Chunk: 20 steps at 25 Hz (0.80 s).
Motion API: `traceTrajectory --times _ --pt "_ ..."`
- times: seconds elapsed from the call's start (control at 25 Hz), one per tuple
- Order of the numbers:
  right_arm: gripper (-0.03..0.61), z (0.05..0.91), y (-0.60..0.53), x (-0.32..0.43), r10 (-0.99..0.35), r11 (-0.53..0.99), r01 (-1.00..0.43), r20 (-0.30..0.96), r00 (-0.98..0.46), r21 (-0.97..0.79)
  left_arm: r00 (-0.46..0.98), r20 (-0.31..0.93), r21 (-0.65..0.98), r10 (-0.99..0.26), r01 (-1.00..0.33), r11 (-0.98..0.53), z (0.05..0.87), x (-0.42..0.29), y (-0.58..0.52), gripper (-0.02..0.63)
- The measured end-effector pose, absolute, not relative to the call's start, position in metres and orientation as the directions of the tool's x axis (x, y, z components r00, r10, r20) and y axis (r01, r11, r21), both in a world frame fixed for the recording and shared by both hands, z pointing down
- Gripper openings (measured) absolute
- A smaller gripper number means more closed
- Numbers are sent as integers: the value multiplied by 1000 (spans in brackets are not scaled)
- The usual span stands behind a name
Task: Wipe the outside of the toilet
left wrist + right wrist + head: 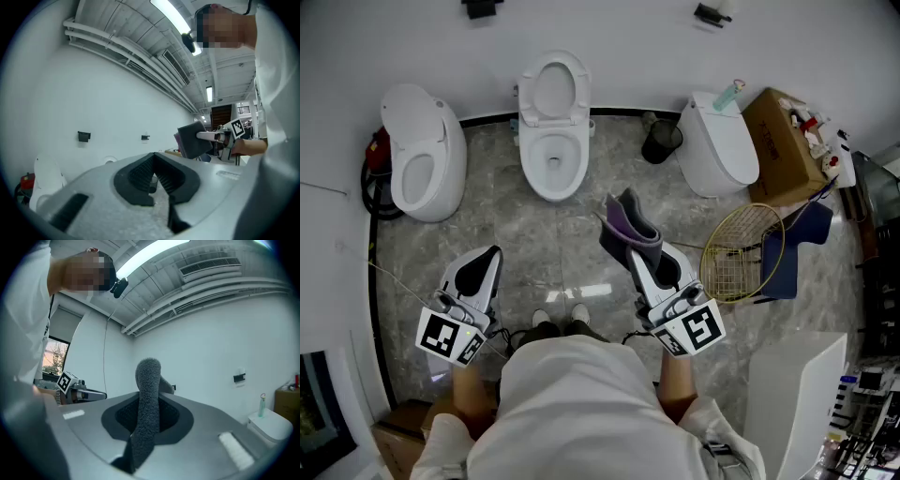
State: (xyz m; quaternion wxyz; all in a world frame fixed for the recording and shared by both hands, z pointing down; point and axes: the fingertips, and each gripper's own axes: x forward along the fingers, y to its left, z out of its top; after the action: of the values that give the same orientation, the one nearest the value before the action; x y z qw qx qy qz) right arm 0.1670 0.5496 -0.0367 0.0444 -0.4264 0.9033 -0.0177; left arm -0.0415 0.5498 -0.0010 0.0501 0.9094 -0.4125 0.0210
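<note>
1. L gripper (490,255): held low at person's left, over the grey floor (502,211), pointing fwd. In the left gripper view the fingers are closed tip to tip w/ nothing between them.
2. R gripper (639,246): at person's right, a bit further fwd than the L one. Fingers are clamped on a grey cloth (628,223). The cloth sticks out past the tips and folds over, w/ a purple layer showing on one side.
3. Mid toilet (553,141): straight ahead, against the wall. Lid is up, seat down, bowl open. It's well apart from both grippers and the cloth isn't touching it.
4. L toilet (422,155): near the left wall, turned at an angle, bowl open.
5. R toilet (719,145): lid shut, w/ a spray bottle (727,96) on its back end.
6. Black bin (662,141): on the floor btwn the mid and R toilets.
7. Box (783,145): cardboard, just beside the R toilet on its right, w/ small items on top.
8. Gold wire frame (741,251): racket-like, low down near the R gripper's right side. Can't tell exactly what it is.
</note>
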Motion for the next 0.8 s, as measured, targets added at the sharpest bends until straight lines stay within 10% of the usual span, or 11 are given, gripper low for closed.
traceTrajectory --times 0.8 --pt "60 -35 536 173 -780 625 -776 -85 -619 -86 655 86 63 -751 -756 -652 0 -42 539 -2"
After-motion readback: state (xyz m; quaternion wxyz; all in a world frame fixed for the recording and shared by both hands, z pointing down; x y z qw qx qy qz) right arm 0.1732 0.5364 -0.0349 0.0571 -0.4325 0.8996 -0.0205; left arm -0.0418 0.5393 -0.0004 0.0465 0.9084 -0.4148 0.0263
